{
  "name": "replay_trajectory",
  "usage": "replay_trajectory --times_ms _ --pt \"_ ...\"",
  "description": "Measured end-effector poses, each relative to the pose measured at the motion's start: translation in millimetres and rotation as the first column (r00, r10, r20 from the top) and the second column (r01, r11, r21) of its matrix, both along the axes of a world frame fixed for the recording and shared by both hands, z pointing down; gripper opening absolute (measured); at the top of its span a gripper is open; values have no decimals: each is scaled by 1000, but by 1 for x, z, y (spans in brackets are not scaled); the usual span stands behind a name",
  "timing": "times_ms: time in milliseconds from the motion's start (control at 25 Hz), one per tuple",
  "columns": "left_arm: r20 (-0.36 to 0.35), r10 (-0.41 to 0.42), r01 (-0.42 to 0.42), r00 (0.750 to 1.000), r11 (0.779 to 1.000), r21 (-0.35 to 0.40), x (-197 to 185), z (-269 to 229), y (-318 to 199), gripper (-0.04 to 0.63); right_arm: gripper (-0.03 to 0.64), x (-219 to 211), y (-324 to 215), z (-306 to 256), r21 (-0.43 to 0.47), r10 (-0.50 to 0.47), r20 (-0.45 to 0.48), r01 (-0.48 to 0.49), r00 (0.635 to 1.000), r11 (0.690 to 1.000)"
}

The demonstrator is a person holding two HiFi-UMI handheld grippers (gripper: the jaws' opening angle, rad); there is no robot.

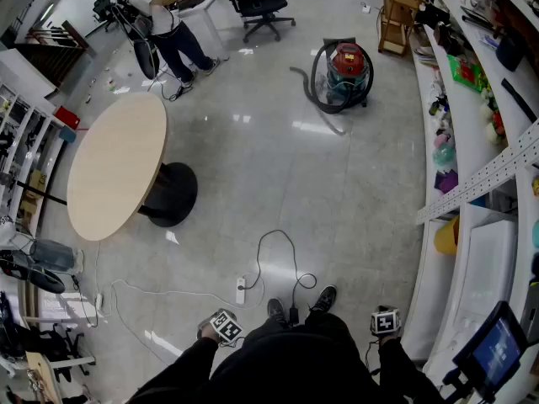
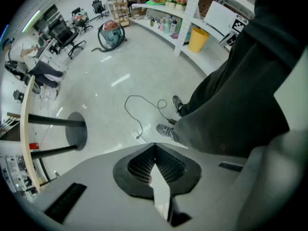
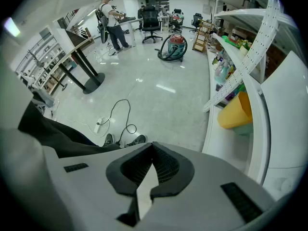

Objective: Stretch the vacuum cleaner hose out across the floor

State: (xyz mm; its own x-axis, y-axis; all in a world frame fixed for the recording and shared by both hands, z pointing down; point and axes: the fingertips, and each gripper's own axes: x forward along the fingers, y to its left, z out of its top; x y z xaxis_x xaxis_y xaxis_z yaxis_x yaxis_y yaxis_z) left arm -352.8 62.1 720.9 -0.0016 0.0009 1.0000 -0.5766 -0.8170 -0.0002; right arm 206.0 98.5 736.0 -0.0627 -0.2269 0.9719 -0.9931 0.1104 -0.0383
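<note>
vacuum cleaner hose (image 1: 310, 93) lies looped around its red canister (image 1: 348, 64) at one o'clock, not yet stretched; left gripper (image 2: 155, 145) and right gripper (image 3: 152, 145), jaws together and empty, are well apart from it.

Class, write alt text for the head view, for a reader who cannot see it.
A red vacuum stands far across a shiny grey floor, its hose coiled around it. At the bottom edge, the left claw and right claw, both shut, point down beside the wearer's shoes. A round table is left, shelves right.
</note>
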Motion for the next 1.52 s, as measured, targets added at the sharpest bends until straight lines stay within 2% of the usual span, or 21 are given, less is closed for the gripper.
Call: replay_trajectory --times_ms 160,240,320,400,520,680,800,880,1040,1120,1200,1240,1280,1320,1360,1400,1480,1520 --pt "-6 -88 88 996 996 25 -34 7 19 17 14 -52 20 4 -16 -27 16 27 1000 999" --pt "-50 -140 142 989 989 40 -43 8 19 17 14 -79 13 -5 5 -75 1 75 997 997" --pt "-100 -159 161 982 987 18 -46 16 34 17 14 -106 6 -17 31 -113 -15 113 993 993" --pt "-133 -115 112 984 993 -32 -45 28 61 17 14 -132 7 -28 41 -124 -17 124 992 991" --pt "-150 -3 -12 989 995 -97 -52 44 89 17 14 -165 13 -39 41 -151 -27 152 988 988" --pt "-102 99 -111 990 986 -124 -81 54 84 17 14 -181 22 -48 68 -141 -54 145 988 987" --pt "-22 135 -136 991 984 -112 -106 52 50 17 14 -163 21 -44 95 -64 -66 70 996 993" --pt "8 99 -98 995 992 -74 -106 43 19 17 14 -139 21 -39 86 -31 -73 37 997 996" --pt "-6 17 -17 1000 999 43 -56 13 -41 17 14 -74 8 -29 103 -3 -90 12 996 995" --pt "-41 15 -11 999 994 113 -18 -7 -67 17 14 -44 3 -27 119 10 -94 2 996 993" --pt "-131 -24 45 991 986 159 22 -26 -80 17 14 -23 7 -27 109 33 -80 -24 996 994" --pt "-191 -63 97 979 981 171 42 -33 -84 17 14 -19 17 -25 59 61 -41 -58 997 997" --pt "-244 -104 150 964 973 178 59 -39 -88 17 14 -22 34 -21 -28 111 24 -110 994 994" --pt "-280 -135 191 951 964 183 70 -43 -91 17 14 -25 50 -16 -117 171 83 -161 982 980" --pt "-293 -154 214 944 959 187 76 -45 -93 17 14 -20 58 -13 -155 208 101 -191 973 969" --pt "-286 -162 220 945 958 185 77 -45 -94 17 14 -2 50 -12 -107 199 63 -192 978 976" --pt "-224 -170 208 960 965 157 67 -41 -91 17 14 39 20 -13 66 148 -66 -143 987 987" --pt "-191 -177 205 965 969 135 60 -37 -88 17 14 45 16 -11 90 152 -73 -145 986 985"
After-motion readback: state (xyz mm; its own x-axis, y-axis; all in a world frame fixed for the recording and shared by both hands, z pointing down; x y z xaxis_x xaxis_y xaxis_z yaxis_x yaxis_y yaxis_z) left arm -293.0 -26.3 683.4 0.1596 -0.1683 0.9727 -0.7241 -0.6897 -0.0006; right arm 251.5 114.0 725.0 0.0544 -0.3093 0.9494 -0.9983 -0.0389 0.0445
